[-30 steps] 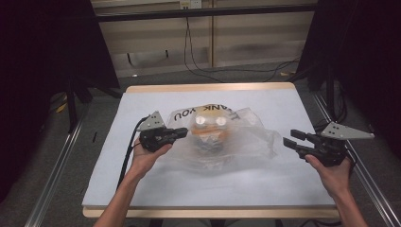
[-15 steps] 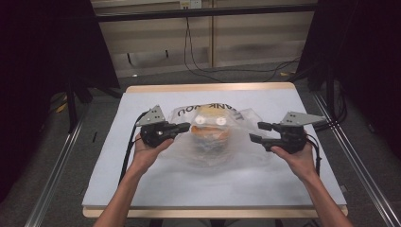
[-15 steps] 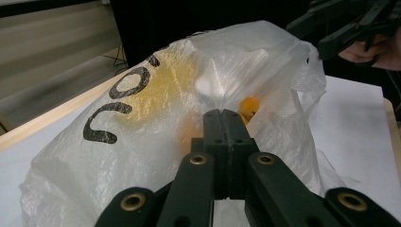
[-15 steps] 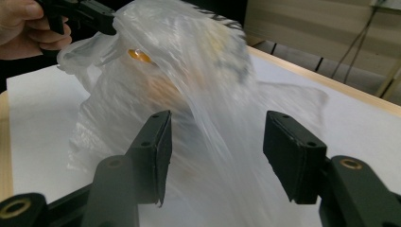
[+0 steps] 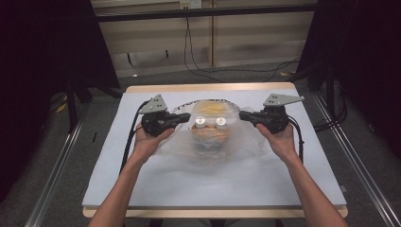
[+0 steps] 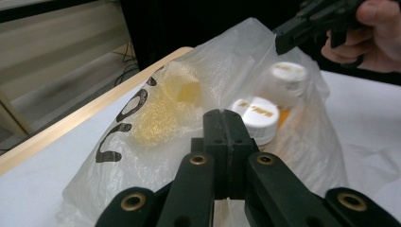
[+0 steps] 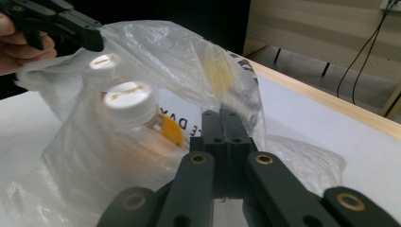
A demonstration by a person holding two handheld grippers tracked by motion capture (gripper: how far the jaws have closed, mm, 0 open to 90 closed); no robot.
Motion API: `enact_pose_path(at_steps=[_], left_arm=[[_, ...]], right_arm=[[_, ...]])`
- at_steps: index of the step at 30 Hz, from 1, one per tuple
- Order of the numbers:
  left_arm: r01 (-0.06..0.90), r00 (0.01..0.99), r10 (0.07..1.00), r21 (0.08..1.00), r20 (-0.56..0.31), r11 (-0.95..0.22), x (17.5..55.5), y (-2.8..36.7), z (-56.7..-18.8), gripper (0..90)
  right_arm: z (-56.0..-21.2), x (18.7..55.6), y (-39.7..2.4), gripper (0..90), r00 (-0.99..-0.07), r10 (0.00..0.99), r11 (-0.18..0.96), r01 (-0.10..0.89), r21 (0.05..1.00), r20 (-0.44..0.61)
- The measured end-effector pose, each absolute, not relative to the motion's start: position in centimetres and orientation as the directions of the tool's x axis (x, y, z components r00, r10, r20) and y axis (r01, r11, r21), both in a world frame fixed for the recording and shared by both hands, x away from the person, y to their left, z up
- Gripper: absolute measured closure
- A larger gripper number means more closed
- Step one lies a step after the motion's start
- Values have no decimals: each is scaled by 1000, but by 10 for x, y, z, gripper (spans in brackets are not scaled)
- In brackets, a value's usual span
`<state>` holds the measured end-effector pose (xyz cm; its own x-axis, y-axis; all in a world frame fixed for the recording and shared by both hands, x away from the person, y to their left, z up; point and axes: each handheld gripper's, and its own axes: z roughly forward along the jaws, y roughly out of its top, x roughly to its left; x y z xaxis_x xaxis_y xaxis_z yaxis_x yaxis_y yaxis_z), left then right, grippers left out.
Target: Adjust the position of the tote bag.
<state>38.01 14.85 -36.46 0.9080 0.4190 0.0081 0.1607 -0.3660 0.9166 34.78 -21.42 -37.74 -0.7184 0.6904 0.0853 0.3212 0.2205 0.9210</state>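
Note:
A clear plastic bag (image 5: 208, 144) with black lettering stands on the white tabletop (image 5: 198, 189). Inside are two orange bottles with white caps (image 5: 200, 121) (image 5: 221, 121) and a yellow item (image 5: 213, 108). My left gripper (image 5: 187, 115) is shut on the bag's left edge, with film pinched between its jaws (image 6: 226, 116). My right gripper (image 5: 241, 115) has just closed its jaws on the bag's right edge (image 7: 223, 116). The caps (image 6: 257, 116) (image 7: 128, 97) sit just beyond each pair of jaws. Each gripper view also shows the other gripper (image 6: 283, 40) (image 7: 94, 40) holding the far side.
The table's wooden rim (image 5: 208, 87) runs along the back. Metal rails (image 5: 56, 175) (image 5: 359, 175) flank the table on both sides. Cables (image 5: 198, 66) lie on the floor behind it, with dark curtains to the left and right.
My right hand has swept left from the table's right side to the bag and shut on its right edge. The left gripper has risen slightly with the bag's left edge.

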Motion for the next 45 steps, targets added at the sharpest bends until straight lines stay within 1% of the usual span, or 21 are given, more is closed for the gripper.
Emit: enact_pose_path(at_steps=[5,10,13,19,20,22,24,25,26,31,32,34,36,37,40,41,44,45], left_arm=[[220,887,462,878,2,-426,395,148,-382,900],[282,880,473,840,-35,-463,402,148,-406,900],[298,880,474,822,-39,-485,402,148,-416,900],[293,894,446,799,-35,-525,392,149,-427,900],[291,897,441,784,-24,-549,390,149,-429,900],[298,898,438,786,-39,-541,388,150,-433,900],[289,902,432,770,-19,-569,386,151,-435,900],[293,902,432,770,-25,-567,385,151,-439,900],[292,901,433,758,-14,-583,384,151,-441,900],[303,903,430,738,-19,-603,385,149,-454,900],[303,903,430,724,-10,-620,385,150,-455,900],[295,905,425,729,-6,-618,387,150,-459,900],[304,900,436,732,-11,-610,387,150,-461,900],[307,901,434,716,-7,-627,387,151,-462,900],[312,901,433,706,-9,-636,387,150,-468,900],[314,897,442,697,5,-645,387,149,-470,900],[336,888,459,700,-13,-630,389,153,-475,887],[329,890,456,697,-3,-638,390,155,-475,886]], right_arm=[[-385,362,-210,900,-709,698,231,355,906,101],[-402,372,-204,900,-707,700,264,392,881,105],[-410,373,-203,900,-712,693,279,408,869,112],[-423,367,-200,900,-720,686,309,421,853,107],[-425,365,-199,900,-721,685,312,424,850,108],[-428,363,-198,900,-728,677,321,425,846,108],[-432,361,-196,900,-734,670,331,424,843,106],[-434,361,-194,900,-736,669,338,424,840,103],[-436,361,-193,900,-737,667,336,428,839,109],[-450,365,-189,900,-737,667,369,451,812,107],[-452,366,-189,900,-739,666,373,452,810,106],[-456,367,-188,900,-736,669,381,461,802,105],[-461,369,-187,900,-737,668,389,464,796,103],[-462,369,-187,900,-736,669,392,470,791,106],[-468,371,-185,900,-740,667,420,471,776,89],[-470,371,-185,900,-736,672,429,474,769,79],[-478,375,-188,900,-723,688,444,492,749,67],[-481,376,-190,900,-720,691,441,500,745,74]])
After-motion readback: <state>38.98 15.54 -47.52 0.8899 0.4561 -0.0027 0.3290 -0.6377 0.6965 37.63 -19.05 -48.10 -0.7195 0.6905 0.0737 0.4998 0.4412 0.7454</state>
